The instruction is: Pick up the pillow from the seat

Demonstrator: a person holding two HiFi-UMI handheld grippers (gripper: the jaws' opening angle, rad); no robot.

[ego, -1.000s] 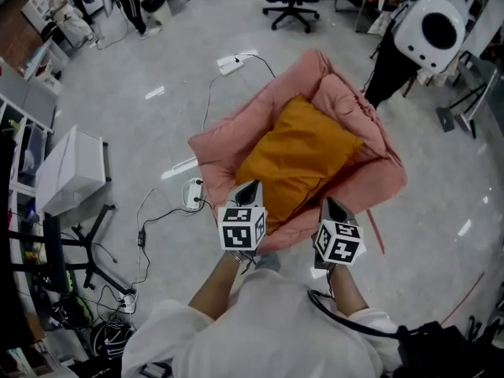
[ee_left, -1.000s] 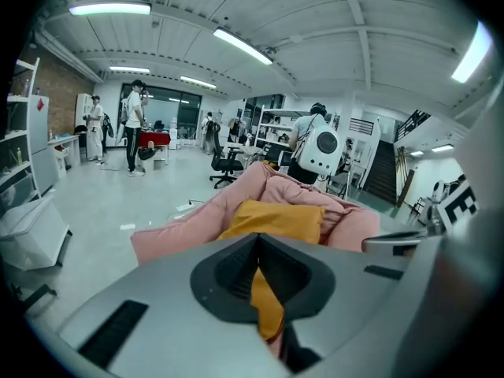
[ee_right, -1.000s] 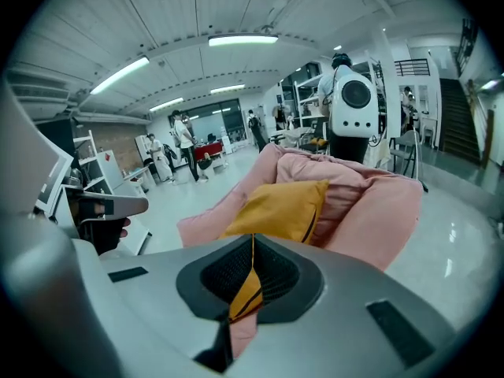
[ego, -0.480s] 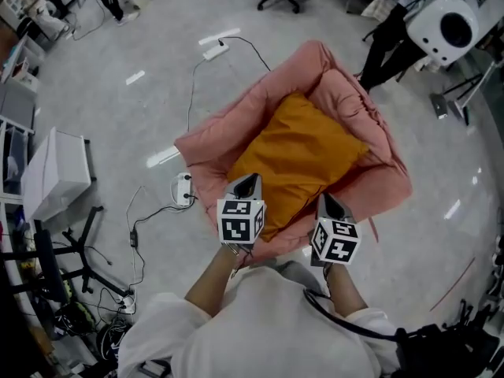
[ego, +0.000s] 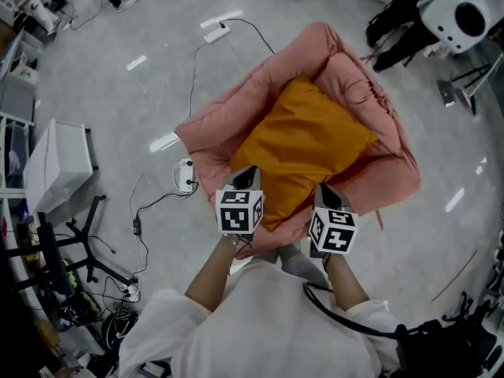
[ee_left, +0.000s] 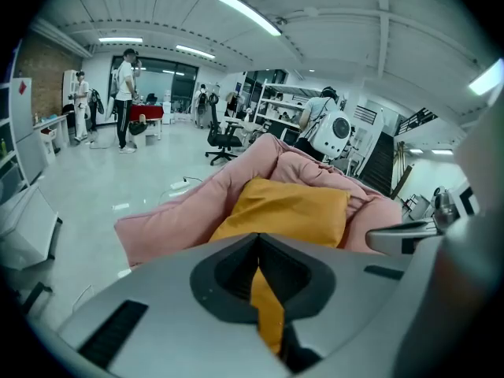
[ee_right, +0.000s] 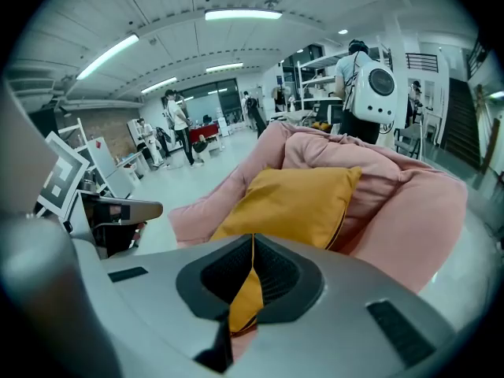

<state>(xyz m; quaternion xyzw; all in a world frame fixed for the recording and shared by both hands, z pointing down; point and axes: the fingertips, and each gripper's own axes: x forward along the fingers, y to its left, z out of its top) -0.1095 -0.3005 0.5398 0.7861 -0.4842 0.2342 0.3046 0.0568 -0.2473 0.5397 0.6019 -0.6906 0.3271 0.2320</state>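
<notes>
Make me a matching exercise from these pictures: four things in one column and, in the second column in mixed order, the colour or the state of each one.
Column one:
1. pillow
2. seat
3. power strip
4. left gripper

Column two:
A. white
B. jaws together
C. pink
D. orange

Right pairs: 1-D, 2-C, 3-A, 4-B.

Open-plan lab or workshop hall. Polished grey floor (ego: 110,101) strewn with cables (ego: 191,85) and a power strip (ego: 215,32). Office chairs (ee_left: 223,136), shelving racks (ee_left: 277,113), ceiling strip lights (ee_left: 248,12) overhead.
</notes>
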